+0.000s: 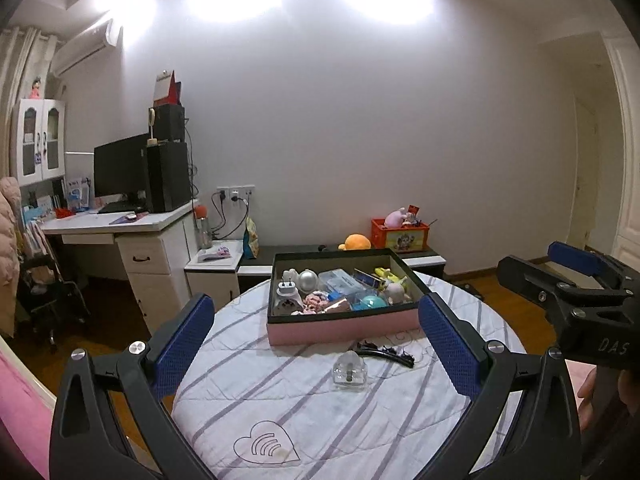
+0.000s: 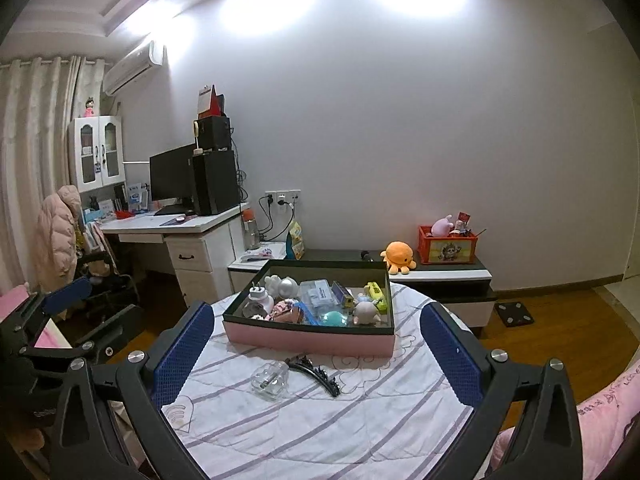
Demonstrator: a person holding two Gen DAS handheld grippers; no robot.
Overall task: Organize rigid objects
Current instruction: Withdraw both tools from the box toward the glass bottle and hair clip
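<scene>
A pink box [image 1: 344, 330] [image 2: 308, 340] with a dark inside stands at the far side of the round striped table [image 1: 280, 412] [image 2: 360, 420] and holds several small toys and objects. In front of it lie a clear glass bottle [image 1: 350, 372] [image 2: 270, 378] and a black toothed hair clip [image 1: 386, 350] [image 2: 316, 368]. My left gripper [image 1: 316, 344] is open and empty, above the table's near side. My right gripper [image 2: 316, 352] is open and empty too; it also shows at the right of the left wrist view [image 1: 560, 280].
A white desk [image 1: 132, 224] [image 2: 188, 228] with a monitor and computer tower stands at the back left. A low cabinet [image 2: 440, 280] behind the table carries an orange plush and a red toy crate [image 1: 400, 236] [image 2: 448, 246]. Pink bedding [image 2: 600, 420] lies at right.
</scene>
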